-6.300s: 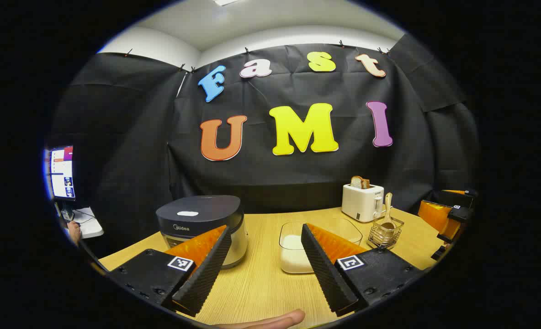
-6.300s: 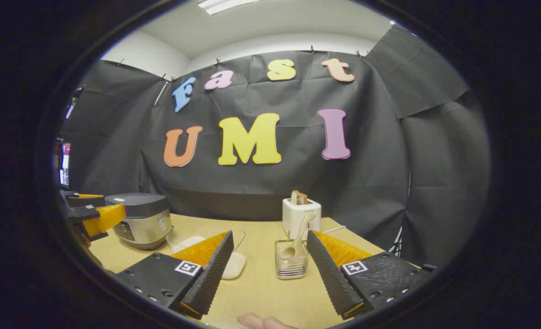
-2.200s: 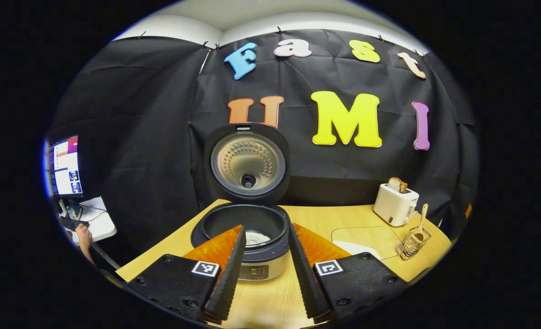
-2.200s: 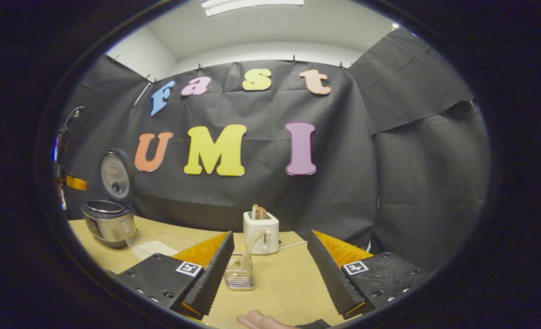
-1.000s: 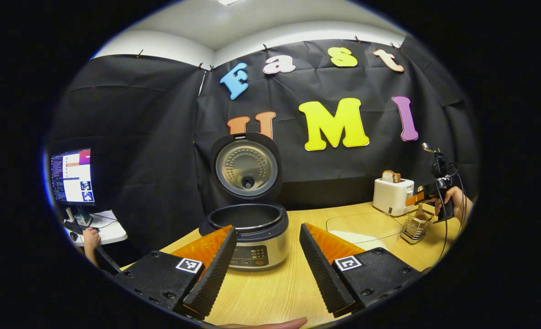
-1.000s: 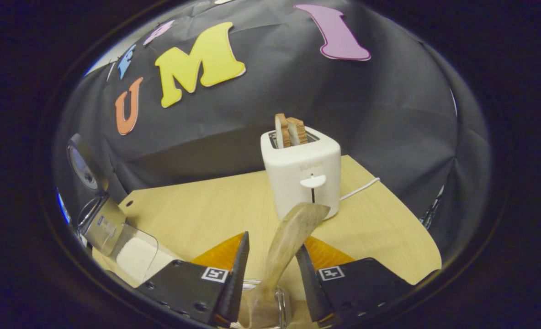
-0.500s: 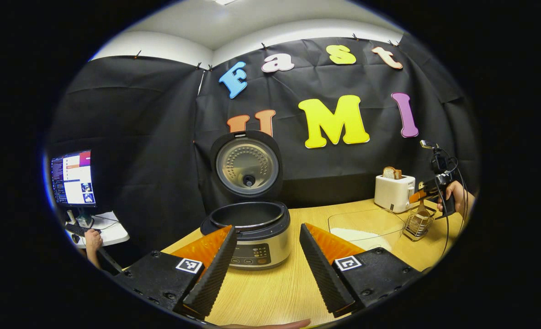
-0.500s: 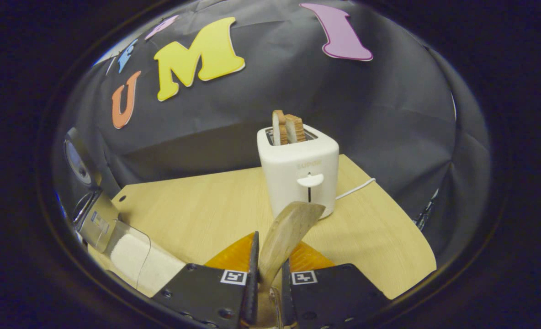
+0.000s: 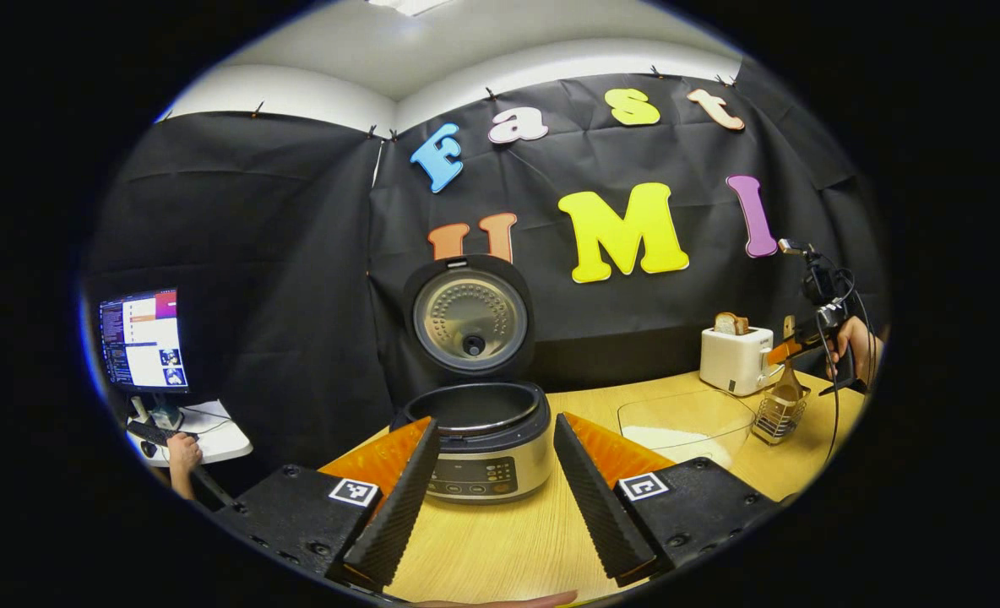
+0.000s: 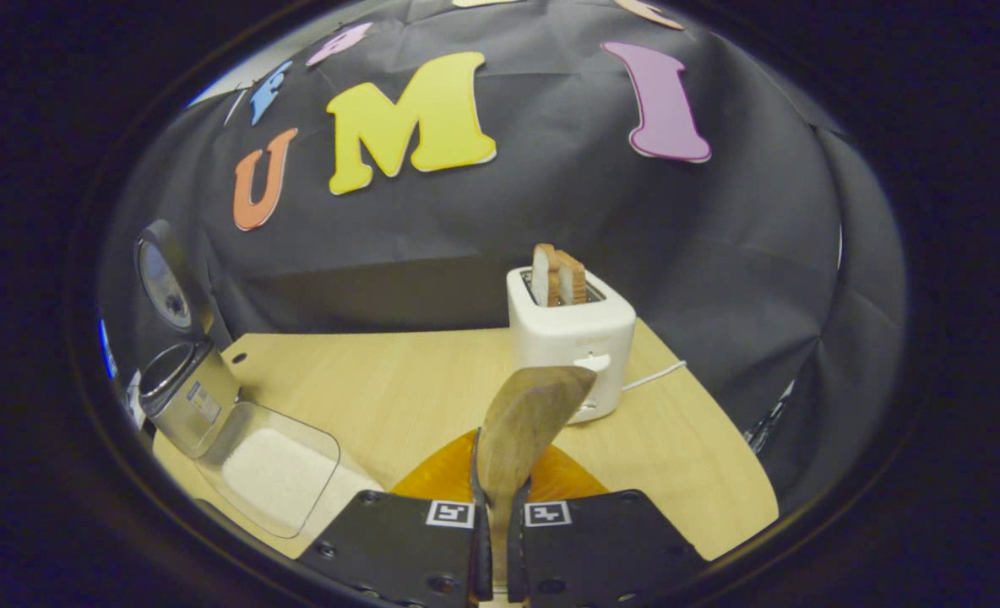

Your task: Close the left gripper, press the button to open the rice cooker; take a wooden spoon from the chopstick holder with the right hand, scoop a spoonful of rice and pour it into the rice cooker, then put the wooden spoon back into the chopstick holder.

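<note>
The rice cooker (image 9: 487, 443) stands open in the left gripper view, its lid (image 9: 470, 317) upright behind the pot. My left gripper (image 9: 491, 498) hovers open in front of the cooker's panel, holding nothing. At the far right, my right gripper (image 9: 791, 349) grips the wooden spoon (image 9: 788, 384) above the wire chopstick holder (image 9: 774, 415); the spoon's bowl is still at the holder's top. In the right gripper view, my right gripper (image 10: 500, 494) is shut on the wooden spoon (image 10: 527, 414), whose handle points up and forward. The clear rice container (image 10: 272, 477) lies to the left, beside the rice cooker (image 10: 186, 395).
A white toaster (image 10: 572, 342) with bread slices stands just behind the spoon, its cord trailing right. The toaster (image 9: 735, 361) sits behind the rice container (image 9: 686, 422). The wooden table (image 10: 382, 388) ends near the toaster. A monitor (image 9: 141, 338) and a person's hand (image 9: 181, 452) are at the far left.
The cooker lid went from shut to open. My left gripper narrowed, then opened and drew back. My right gripper closed on the spoon handle and has risen slightly.
</note>
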`<state>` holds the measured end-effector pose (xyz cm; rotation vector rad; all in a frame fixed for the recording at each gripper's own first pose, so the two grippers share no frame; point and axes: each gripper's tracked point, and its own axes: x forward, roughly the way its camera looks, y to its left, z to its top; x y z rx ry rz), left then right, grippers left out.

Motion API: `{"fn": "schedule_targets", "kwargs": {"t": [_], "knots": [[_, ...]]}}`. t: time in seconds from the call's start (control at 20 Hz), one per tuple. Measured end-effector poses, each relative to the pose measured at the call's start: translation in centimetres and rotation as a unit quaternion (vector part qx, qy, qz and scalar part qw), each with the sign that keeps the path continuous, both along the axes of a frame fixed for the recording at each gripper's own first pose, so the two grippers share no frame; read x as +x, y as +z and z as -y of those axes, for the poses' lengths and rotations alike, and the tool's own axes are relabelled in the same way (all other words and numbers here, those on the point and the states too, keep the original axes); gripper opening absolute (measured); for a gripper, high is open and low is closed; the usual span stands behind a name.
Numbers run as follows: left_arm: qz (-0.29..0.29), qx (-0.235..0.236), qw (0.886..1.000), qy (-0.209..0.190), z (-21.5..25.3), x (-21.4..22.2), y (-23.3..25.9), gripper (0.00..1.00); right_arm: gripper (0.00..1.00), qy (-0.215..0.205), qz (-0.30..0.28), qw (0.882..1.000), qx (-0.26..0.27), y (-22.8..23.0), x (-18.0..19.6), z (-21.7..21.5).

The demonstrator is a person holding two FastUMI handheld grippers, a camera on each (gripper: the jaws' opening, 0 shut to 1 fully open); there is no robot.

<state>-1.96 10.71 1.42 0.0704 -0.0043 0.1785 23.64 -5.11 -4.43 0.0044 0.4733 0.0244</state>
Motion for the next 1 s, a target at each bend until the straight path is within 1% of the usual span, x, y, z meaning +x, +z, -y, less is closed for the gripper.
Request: {"fn": "schedule_targets", "kwargs": {"t": [0.2,0.3,0.4,0.5,0.55,0.65,0.8,0.85,0.9,0.95,1.0], "knots": [[0.009,-0.006,1.0,0.006,-1.4,-1.0,0.7,0.88,0.07,-0.024,0.037,0.998,-0.04,4.6,-2.4,-0.7],[0.01,-0.015,1.0,0.011,-1.9,-1.3,1.1,0.88,0.07,-0.021,0.061,0.996,-0.054,6.9,-3.1,-1.9],[0.013,-0.013,1.0,0.014,-2.4,-1.5,1.3,0.88,0.07,-0.014,0.08,0.995,-0.065,8.7,-3.9,-3.5],[0.015,-0.017,1.0,0.009,-2.5,-1.7,1.4,0.88,0.06,-0.003,0.097,0.993,-0.075,10.2,-4.4,-5.6],[0.014,-0.02,1.0,0.007,-2.6,-1.7,1.3,0.88,0.09,0.004,0.102,0.992,-0.08,10.6,-4.6,-6.7],[0.008,-0.024,1.0,0.007,-2.8,-1.5,1.0,0.88,0.08,0.019,0.112,0.99,-0.088,11.3,-4.8,-9.5],[-0.005,-0.019,1.0,0.021,-4.0,-1.2,0.3,0.88,0.07,0.032,0.125,0.986,-0.1,11.3,-4.5,-13.5],[-0.009,-0.016,1.0,0.024,-4.2,-1.1,-0.1,0.88,0.09,0.033,0.129,0.986,-0.101,10.9,-4.4,-14.9],[-0.012,-0.015,0.999,0.025,-4.4,-0.8,-0.3,0.87,0.06,0.035,0.128,0.986,-0.101,10.4,-4.1,-16.3],[-0.016,-0.015,0.999,0.025,-4.5,-0.8,-0.4,0.87,0.07,0.036,0.127,0.986,-0.099,9.6,-3.8,-17.5],[-0.019,-0.017,0.999,0.024,-4.6,-0.7,-0.6,0.89,0.07,0.035,0.124,0.987,-0.1,8.6,-3.5,-18.6]]}}
